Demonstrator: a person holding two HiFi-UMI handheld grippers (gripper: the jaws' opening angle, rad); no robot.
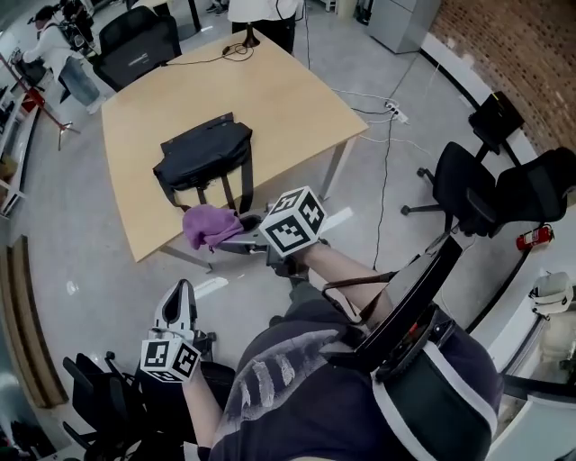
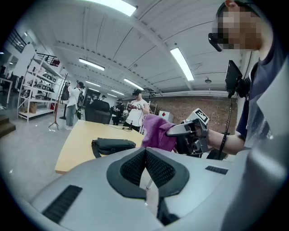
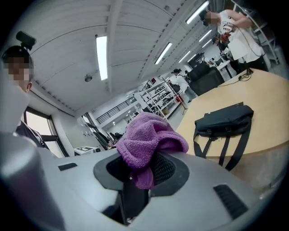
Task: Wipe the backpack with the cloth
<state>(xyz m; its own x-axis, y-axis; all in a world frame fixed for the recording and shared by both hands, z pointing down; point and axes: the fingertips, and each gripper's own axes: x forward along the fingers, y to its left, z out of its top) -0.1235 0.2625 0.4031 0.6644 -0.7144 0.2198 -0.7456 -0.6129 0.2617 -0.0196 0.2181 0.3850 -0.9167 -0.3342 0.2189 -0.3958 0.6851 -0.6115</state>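
A black backpack (image 1: 205, 153) lies flat on the tan table (image 1: 288, 99), its straps hanging over the near edge. It also shows in the left gripper view as the backpack (image 2: 113, 145) and in the right gripper view as the backpack (image 3: 224, 120). My right gripper (image 1: 236, 236) is shut on a purple cloth (image 1: 210, 224), held just off the table's near edge, below the backpack. The cloth (image 3: 148, 142) bunches up out of the jaws; the cloth (image 2: 158, 131) is seen from the left too. My left gripper (image 1: 179, 293) hangs low near my body, shut and holding nothing.
Black office chairs (image 1: 490, 189) stand right of the table, another chair (image 1: 139, 45) behind it. Cables (image 1: 382, 117) trail over the floor. A person (image 1: 261, 13) stands at the table's far side, another person (image 1: 58, 49) at far left.
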